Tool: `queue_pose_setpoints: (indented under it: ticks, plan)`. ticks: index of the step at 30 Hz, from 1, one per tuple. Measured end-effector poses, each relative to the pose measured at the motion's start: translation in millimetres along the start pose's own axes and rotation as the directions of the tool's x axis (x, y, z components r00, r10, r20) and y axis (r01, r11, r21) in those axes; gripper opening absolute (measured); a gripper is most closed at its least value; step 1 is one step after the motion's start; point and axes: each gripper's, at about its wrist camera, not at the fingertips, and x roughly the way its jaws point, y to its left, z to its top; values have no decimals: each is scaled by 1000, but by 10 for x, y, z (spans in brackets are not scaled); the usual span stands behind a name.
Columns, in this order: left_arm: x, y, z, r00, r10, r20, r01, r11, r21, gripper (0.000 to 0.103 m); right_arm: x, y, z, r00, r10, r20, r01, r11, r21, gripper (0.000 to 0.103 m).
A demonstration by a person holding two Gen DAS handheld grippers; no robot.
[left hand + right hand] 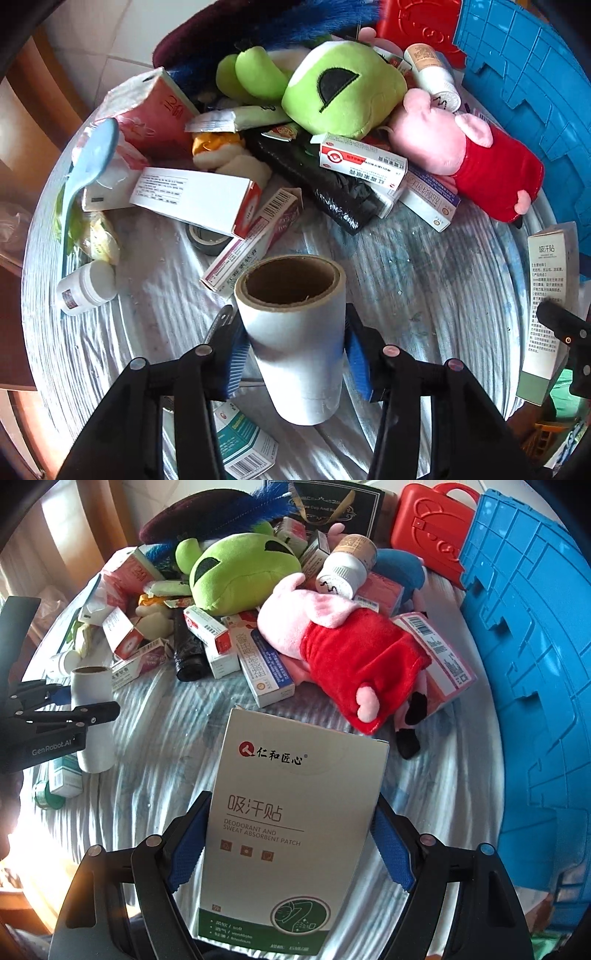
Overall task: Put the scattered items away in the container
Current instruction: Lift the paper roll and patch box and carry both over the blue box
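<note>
My left gripper is shut on a white roll with a cardboard core, held upright above the striped cloth; the roll also shows in the right wrist view. My right gripper is shut on a white and green deodorant patch box, which also shows at the right edge of the left wrist view. The blue plastic crate stands at the right. A pile of scattered items lies ahead: a green plush, a pink and red pig plush, medicine boxes and a white bottle.
A red plastic case stands behind the pile beside the crate. A blue spoon, a tissue pack, a small white bottle and a tape roll lie at the left. A teal box lies under my left gripper.
</note>
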Motion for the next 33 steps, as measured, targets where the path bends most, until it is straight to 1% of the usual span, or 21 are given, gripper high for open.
queue_pose_setpoints:
  ticks: [2, 4, 7, 11, 17, 22, 28, 31, 33]
  plan:
    - [-115, 8, 18, 1000, 21, 5, -21, 1000, -6, 46, -74, -18, 49, 1000, -2, 13, 2, 1000, 2, 81]
    - [-232, 124, 68, 999, 36, 10, -36, 999, -21, 45, -153, -44, 100, 1000, -5, 27, 5, 1000, 4, 81]
    - [-430, 238, 219, 998, 48, 42, -46, 998, -44, 45, -292, -94, 173, 999, -10, 52, 10, 1000, 10, 81]
    - [-717, 301, 335, 994, 70, 84, -64, 995, -77, 45, -517, -169, 290, 995, -16, 95, 14, 1000, 19, 81]
    - [-1055, 303, 524, 984, 99, 150, -83, 991, -106, 45, -854, -268, 440, 989, -13, 150, 10, 1000, 21, 81]
    - [-1321, 296, 640, 976, 114, 186, -92, 988, -124, 45, -1156, -321, 526, 980, 1, 201, -4, 1000, 17, 81]
    - [-1583, 186, 726, 962, 157, 221, -125, 980, -153, 45, -1467, -412, 609, 966, 36, 257, -35, 999, -6, 81]
    - [-1732, 119, 763, 956, 175, 235, -132, 974, -186, 45, -1622, -523, 673, 959, 57, 278, -54, 998, -21, 81]
    - [-1837, 56, 791, 952, 184, 246, -134, 969, -207, 45, -1752, -614, 713, 950, 72, 302, -65, 997, -34, 81]
